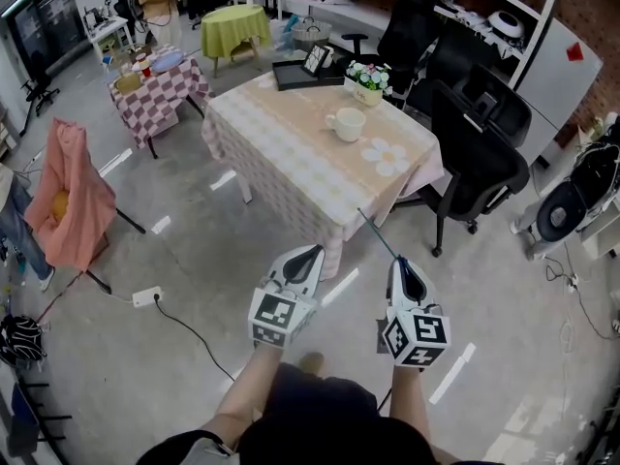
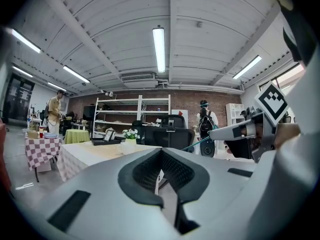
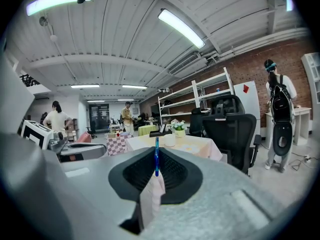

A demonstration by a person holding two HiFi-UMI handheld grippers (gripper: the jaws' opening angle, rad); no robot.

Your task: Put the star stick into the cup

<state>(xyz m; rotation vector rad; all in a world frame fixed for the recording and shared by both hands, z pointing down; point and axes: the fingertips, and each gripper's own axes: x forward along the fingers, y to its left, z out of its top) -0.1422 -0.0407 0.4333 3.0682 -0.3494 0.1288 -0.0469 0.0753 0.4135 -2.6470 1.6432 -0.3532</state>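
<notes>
Two grippers are held above the floor, short of the one bench [image 1: 281,139]. The left gripper [image 1: 312,253] is closed with nothing in it. One white cup [image 1: 347,123] stands on the bench, well apart from both. The one thin blue star stick [image 1: 378,233] is clamped in the closed right gripper [image 1: 399,262].

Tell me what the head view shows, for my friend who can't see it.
A person holds two tongs over a grey floor; the right tongs grip a thin stick that points toward a table with a white cup on it. The left tongs are shut and empty. Black office chairs stand at the table's right.
</notes>
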